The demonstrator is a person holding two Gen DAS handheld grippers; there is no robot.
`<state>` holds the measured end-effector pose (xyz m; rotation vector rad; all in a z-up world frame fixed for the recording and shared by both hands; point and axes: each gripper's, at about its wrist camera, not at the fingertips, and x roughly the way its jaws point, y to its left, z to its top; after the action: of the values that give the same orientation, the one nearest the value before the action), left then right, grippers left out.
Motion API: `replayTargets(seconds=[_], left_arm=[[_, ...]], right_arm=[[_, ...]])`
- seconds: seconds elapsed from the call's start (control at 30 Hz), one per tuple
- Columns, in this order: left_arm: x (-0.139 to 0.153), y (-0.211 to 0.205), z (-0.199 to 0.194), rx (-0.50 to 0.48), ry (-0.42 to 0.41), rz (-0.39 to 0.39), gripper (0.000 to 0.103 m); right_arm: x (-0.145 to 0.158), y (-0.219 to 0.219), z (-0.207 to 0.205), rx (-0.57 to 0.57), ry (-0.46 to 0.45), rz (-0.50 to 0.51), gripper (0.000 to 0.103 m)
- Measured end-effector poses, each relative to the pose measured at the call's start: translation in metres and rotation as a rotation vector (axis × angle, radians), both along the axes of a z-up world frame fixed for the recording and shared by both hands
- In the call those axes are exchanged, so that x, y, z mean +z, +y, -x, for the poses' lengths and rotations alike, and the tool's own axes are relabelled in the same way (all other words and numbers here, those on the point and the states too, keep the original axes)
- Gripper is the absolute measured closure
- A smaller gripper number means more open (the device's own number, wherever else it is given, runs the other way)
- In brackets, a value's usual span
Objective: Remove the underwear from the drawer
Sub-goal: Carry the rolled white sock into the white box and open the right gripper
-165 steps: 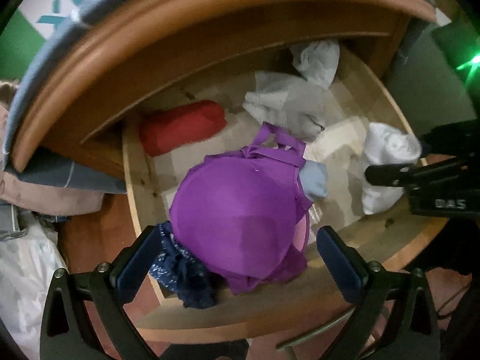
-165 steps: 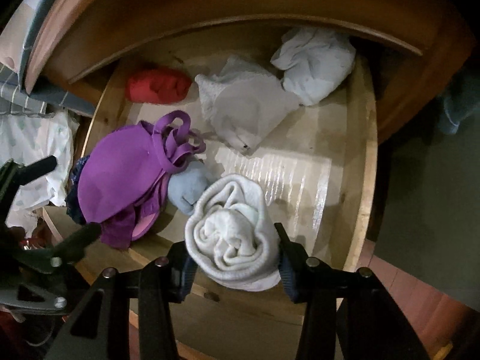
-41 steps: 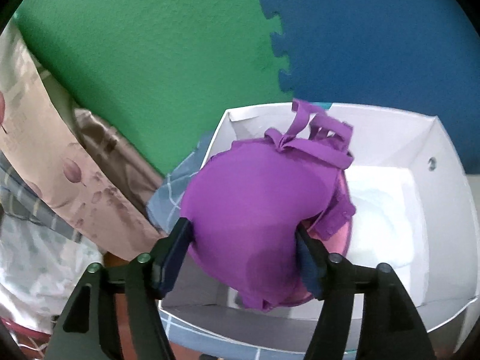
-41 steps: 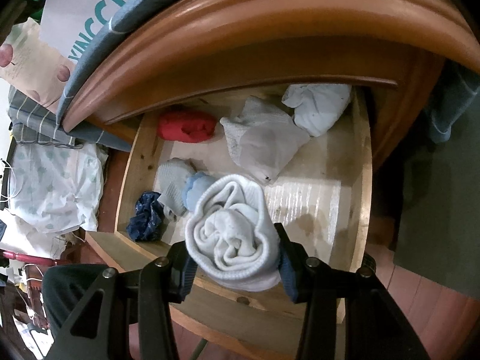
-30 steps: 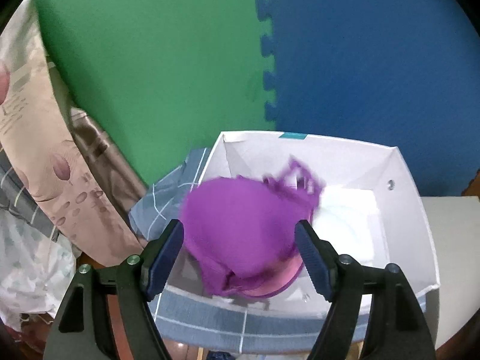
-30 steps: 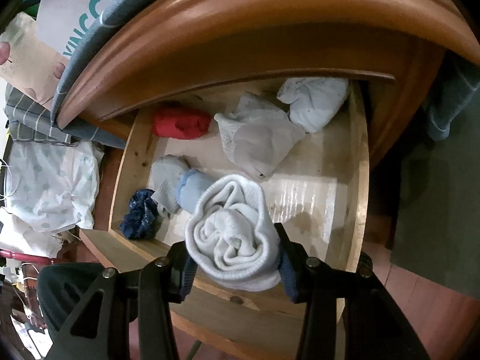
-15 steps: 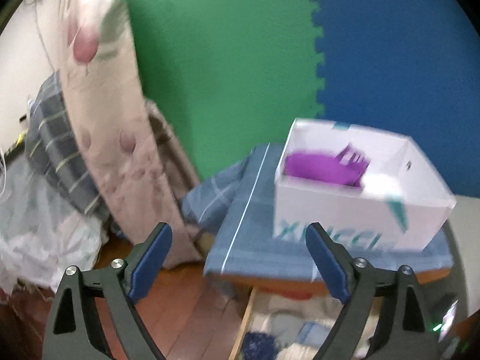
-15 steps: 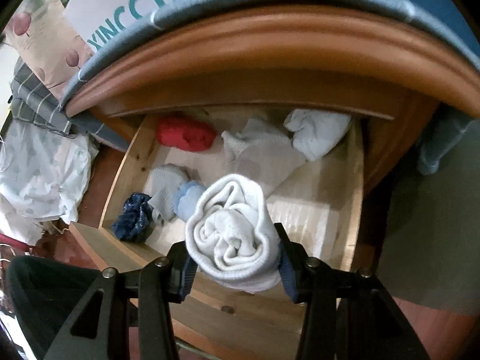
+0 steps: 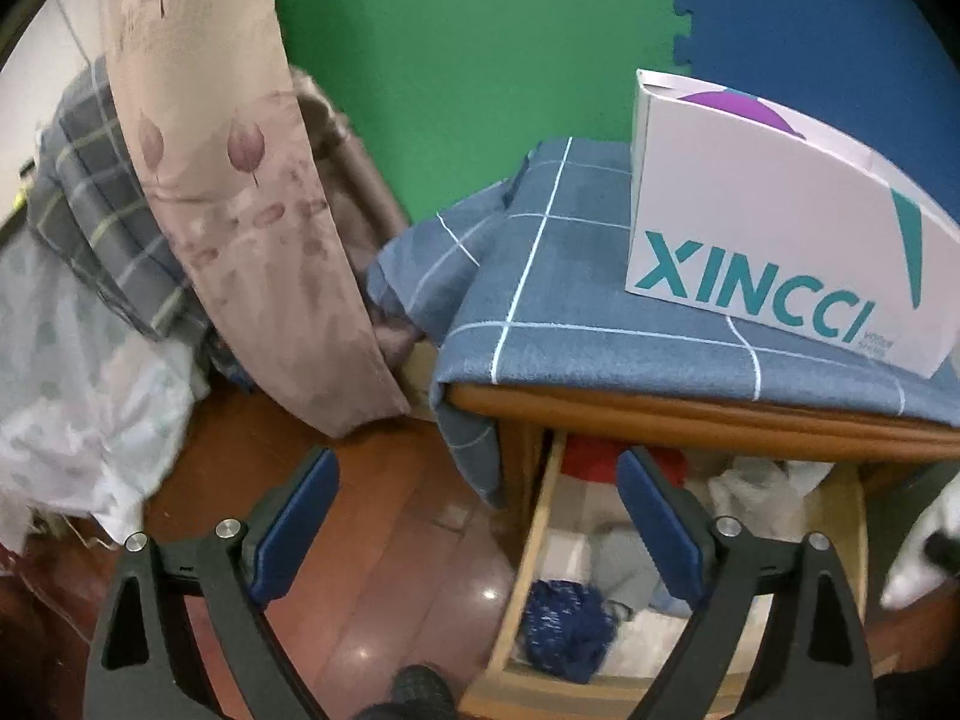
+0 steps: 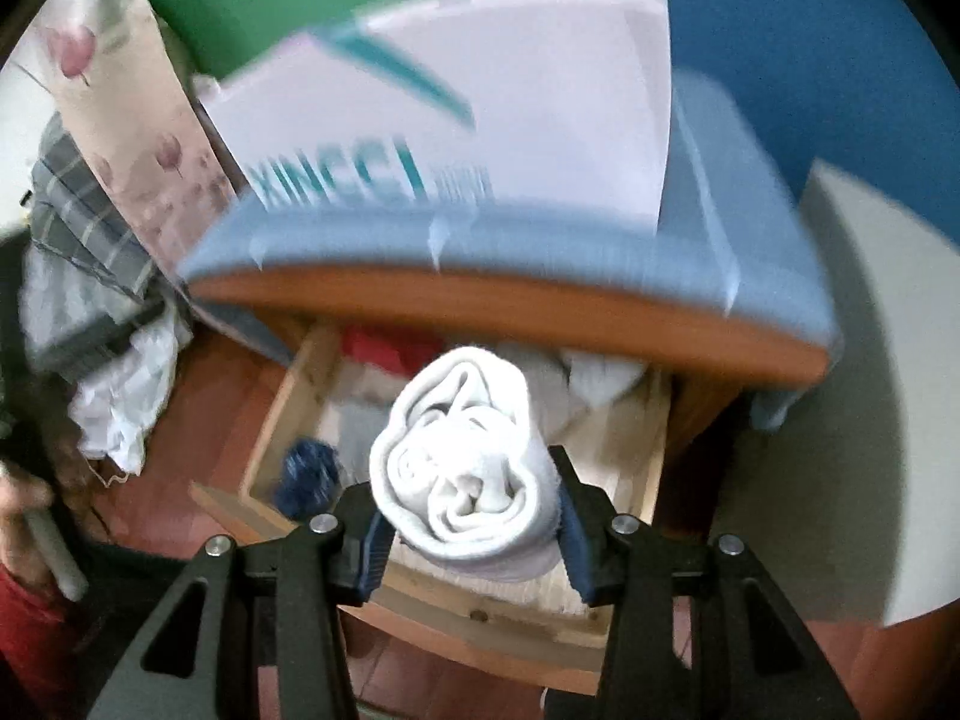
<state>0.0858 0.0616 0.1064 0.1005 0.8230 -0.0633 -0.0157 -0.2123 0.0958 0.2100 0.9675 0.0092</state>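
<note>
**Bra dropped in box, roll lifted clear of drawer**

Now that the purple bra (image 9: 739,103) has been let go into the white box (image 9: 774,228) on the cloth-covered cabinet top, the left gripper (image 9: 477,531) is seen empty, its blue pads spread wide and still opening a little, with nothing between them. A second ago the bra was pinched between those pads over the box; only its purple crest is visible above the box wall now. The left gripper has since been swung away and lowered, so that the wooden floor and the left end of the open drawer (image 9: 528,546) are framed ahead of it.

In the right gripper (image 10: 471,516) a rolled white garment (image 10: 465,459) is pinched from both sides, the grip unchanged over the last seconds. Earlier it was held low over the drawer floor; it has now been raised, and the box and cabinet top are brought into the right wrist view, blurred by motion.

Left in the drawer are a navy piece (image 9: 564,624) at the front left corner, a red roll (image 9: 600,459) at the back, and pale grey and white pieces between. One item is therefore judged done, a second is on its way to the box, and several more remain to be fetched. The free left gripper appears best placed for the navy piece, which lies nearest to it.
</note>
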Motion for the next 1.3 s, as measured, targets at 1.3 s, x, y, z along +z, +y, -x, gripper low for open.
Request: replayTargets(seconds=[1.3], left_arm=[[-0.003, 0.016, -0.006, 0.080, 0.086, 0.085, 0.010]], right_arm=[[0.133, -0.027, -0.179, -0.145, -0.029, 0.319, 0.056]])
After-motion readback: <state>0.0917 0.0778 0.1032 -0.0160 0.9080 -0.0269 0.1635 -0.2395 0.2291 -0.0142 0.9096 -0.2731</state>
